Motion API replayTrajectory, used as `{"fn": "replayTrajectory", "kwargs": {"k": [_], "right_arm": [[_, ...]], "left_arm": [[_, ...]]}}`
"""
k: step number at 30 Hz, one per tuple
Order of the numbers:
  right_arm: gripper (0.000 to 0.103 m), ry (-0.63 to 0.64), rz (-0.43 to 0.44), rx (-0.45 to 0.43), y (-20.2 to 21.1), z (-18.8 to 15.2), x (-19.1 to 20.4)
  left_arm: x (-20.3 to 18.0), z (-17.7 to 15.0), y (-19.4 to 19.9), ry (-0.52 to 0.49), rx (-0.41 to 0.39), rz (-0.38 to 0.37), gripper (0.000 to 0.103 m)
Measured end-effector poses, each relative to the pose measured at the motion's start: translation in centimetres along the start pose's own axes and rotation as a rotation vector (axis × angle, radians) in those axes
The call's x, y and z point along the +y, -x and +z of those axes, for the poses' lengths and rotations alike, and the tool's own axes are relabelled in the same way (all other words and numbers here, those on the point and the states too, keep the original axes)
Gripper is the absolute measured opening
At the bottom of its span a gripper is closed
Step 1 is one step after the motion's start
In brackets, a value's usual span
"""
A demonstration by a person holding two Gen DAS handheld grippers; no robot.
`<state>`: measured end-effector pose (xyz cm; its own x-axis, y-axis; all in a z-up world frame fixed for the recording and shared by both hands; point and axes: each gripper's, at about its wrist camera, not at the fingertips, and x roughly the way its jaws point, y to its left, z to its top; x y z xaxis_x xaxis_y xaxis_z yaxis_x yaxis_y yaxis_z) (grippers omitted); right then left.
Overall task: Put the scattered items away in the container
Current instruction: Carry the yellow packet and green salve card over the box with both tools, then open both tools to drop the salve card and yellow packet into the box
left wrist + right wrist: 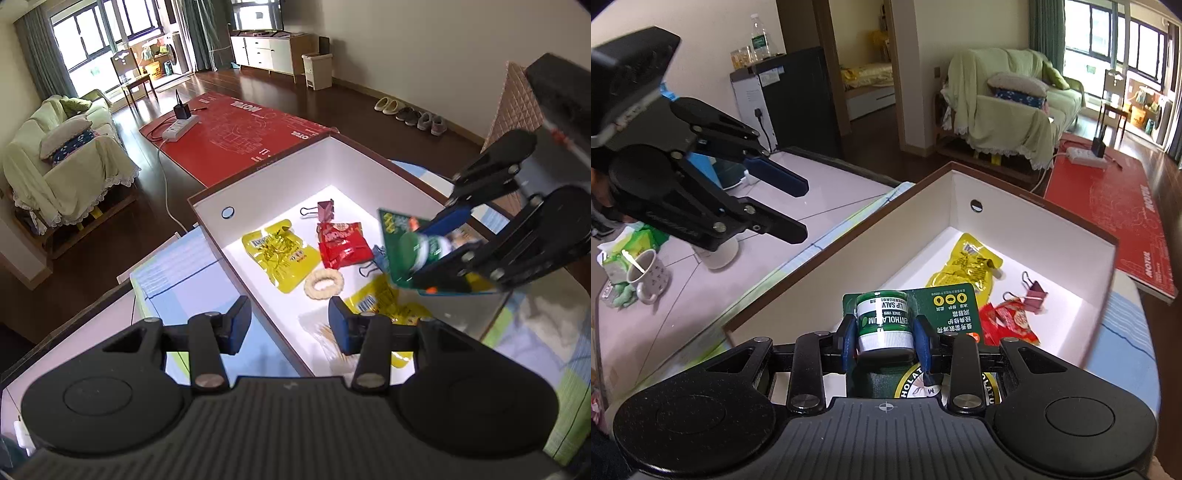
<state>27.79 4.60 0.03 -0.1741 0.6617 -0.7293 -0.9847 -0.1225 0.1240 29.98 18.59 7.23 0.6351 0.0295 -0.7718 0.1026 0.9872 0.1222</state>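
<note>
We hold right claw [885, 341] clenched on green carded lip-salve jar [882, 319] over white rectangular cardboard box [1027, 221]; left claw [290, 325] released at 9 o'clock. Next: lower & let go.

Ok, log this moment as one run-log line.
right gripper: shut on lip salve pack, over white box | left gripper: open, empty | in box: snack packets, binder clips

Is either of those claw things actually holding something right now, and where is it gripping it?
Yes: the right gripper is shut on the lip salve pack, pinching the small green jar on its card. The left gripper is open and empty.
</note>
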Motion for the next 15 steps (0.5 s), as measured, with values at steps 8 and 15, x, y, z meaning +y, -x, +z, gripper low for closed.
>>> {"fn": "replayTrajectory", "kwargs": {"k": [8,15], "right_arm": [[0.032,-0.066,-0.013,-0.001,-4.8,2.0,-1.5],[0.072,-0.174,-0.057,-0.131,-7.3,2.8,-2.7]], "left_arm": [[2.3,0.4,-1.6,0.027,0.006,0.025,0.042],[4.2,1.1,-3.5,0.064,0.009,0.046,0.042]]}}
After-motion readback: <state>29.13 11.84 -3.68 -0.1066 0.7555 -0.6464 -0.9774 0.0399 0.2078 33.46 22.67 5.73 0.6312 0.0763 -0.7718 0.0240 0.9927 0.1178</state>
